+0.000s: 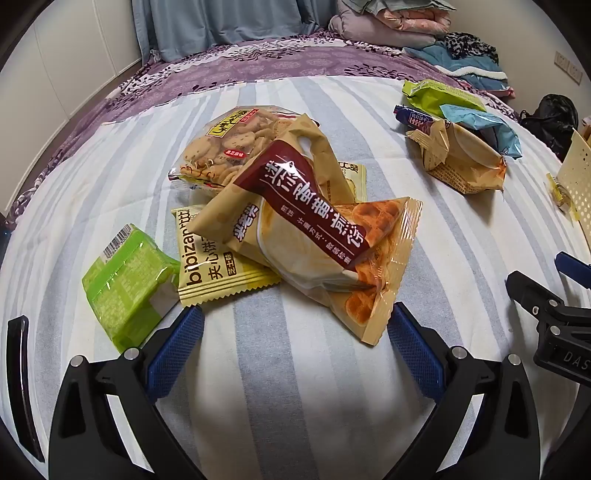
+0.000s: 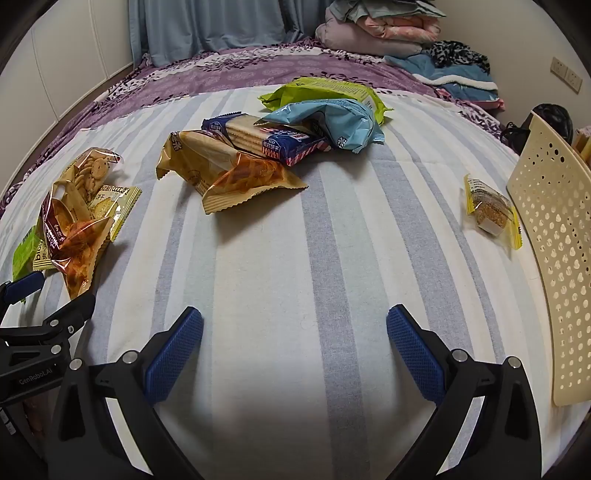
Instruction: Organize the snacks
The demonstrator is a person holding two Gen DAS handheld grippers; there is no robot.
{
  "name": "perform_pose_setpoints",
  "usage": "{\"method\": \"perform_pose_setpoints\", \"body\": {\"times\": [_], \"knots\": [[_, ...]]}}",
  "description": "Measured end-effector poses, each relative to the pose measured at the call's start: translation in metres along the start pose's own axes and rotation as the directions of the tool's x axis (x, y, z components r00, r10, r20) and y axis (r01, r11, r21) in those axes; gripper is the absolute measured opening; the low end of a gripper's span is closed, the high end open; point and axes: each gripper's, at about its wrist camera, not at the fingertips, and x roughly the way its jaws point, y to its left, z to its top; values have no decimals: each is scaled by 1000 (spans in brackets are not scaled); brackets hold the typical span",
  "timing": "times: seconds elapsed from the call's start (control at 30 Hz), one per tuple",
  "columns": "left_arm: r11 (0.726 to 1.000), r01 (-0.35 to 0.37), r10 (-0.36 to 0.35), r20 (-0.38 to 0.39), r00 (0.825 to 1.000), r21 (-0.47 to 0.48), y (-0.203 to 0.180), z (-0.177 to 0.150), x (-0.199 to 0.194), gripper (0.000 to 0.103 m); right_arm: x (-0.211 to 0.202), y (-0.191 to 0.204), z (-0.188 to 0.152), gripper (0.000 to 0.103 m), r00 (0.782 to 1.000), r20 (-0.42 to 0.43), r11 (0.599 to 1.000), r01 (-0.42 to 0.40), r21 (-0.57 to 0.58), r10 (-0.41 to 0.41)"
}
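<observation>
My left gripper (image 1: 295, 328) is open and empty, just short of a tan and maroon snack bag (image 1: 314, 236). That bag lies on a yellow sandwich-biscuit packet (image 1: 210, 269), next to a clear cookie bag (image 1: 229, 144) and a green box (image 1: 125, 284). My right gripper (image 2: 295, 328) is open and empty over bare striped sheet. Ahead of it lie a tan bag (image 2: 229, 173), a blue cracker pack (image 2: 269, 138), a light blue bag (image 2: 332, 122) and a green bag (image 2: 325, 90). A small yellow-wrapped snack (image 2: 491, 210) lies beside a cream perforated basket (image 2: 557, 240).
The snacks lie on a striped sheet (image 2: 295, 240) over a bed with a purple floral cover (image 2: 236, 74). Folded bedding and clothes (image 2: 388, 33) are piled at the far end. The basket wall stands at the right edge. The right gripper shows in the left wrist view (image 1: 554, 302).
</observation>
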Motion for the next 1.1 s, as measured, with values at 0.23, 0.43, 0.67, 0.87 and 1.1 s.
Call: {"method": "perform_pose_setpoints", "body": {"times": [0.23, 0.43, 0.67, 0.87, 1.1], "knots": [[1000, 4, -4, 1, 1000, -2, 0, 0, 0, 101, 0, 0, 0, 98, 1000, -2, 1000, -1, 0, 1], [1000, 5, -5, 1, 1000, -3, 0, 0, 0, 101, 0, 0, 0, 98, 1000, -2, 1000, -1, 0, 1], [1000, 5, -5, 1, 1000, -3, 0, 0, 0, 101, 0, 0, 0, 98, 1000, -2, 1000, -1, 1, 1], [1000, 6, -6, 1, 1000, -3, 0, 0, 0, 101, 0, 1, 0, 98, 1000, -2, 1000, 1, -1, -1], [1000, 6, -5, 2, 1000, -3, 0, 0, 0, 101, 0, 0, 0, 98, 1000, -3, 1000, 0, 0, 0]]}}
